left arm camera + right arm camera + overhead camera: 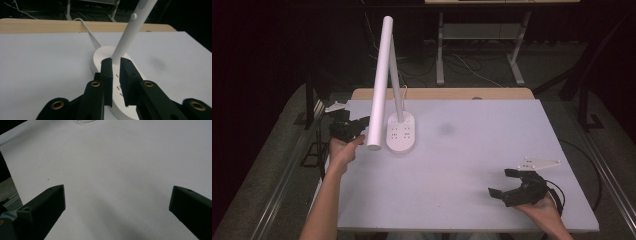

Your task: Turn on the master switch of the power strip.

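Note:
A white desk lamp stands at the table's back left. Its oval base (401,134) carries socket slots, and a thin stem (396,75) rises from it. The long tube head (380,80) slopes down to the base's left. My left gripper (363,122) sits just left of the tube's low end. In the left gripper view its jaws (115,68) stand nearly together above the base (100,56), just short of the stem (127,37), with nothing between them. My right gripper (501,182) rests open near the front right edge, over bare table (117,197).
The white table top (472,155) has a wooden strip (442,93) along its far edge. The lamp's white cord (87,32) runs back over that strip. A faint dark smudge (446,129) lies right of the base. Desk legs and cables stand on the floor behind.

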Motion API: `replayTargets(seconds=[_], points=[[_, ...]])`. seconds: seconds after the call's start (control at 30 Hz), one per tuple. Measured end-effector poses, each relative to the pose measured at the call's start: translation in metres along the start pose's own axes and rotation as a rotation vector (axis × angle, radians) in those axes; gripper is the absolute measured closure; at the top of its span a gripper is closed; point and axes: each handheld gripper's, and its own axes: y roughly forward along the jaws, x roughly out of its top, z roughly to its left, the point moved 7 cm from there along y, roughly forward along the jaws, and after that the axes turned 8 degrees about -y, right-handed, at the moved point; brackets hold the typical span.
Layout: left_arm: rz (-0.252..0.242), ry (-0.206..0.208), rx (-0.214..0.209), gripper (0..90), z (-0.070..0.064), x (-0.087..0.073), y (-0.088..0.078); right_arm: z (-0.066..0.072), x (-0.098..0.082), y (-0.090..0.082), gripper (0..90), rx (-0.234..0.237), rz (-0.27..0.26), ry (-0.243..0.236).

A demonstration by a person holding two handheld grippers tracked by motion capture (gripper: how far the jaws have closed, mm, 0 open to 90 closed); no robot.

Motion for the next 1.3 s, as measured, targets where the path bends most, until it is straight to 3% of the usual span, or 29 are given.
replayTargets(seconds=[0.4, 0.8, 0.9, 1.3], points=[[-0.009, -0.057, -0.093, 39.8, -0.007, -0.017, -0.017, 0.001, 0.000, 0.000, 0.1, 0.002, -0.001, 0.001], [0.024, -0.022, -0.174, 2.8, -0.025, -0.044, -0.025, 0.001, 0.001, -0.001, 0.1, 0.002, -0.004, 0.001], [0.040, 0.003, -0.152, 0.0, -0.030, -0.053, -0.025, 0.001, 0.001, -0.001, 0.1, 0.002, -0.005, 0.002], [0.073, 0.054, -0.216, 0.0, -0.051, -0.081, -0.030, 0.001, 0.001, -0.001, 0.1, 0.003, -0.006, 0.001]])
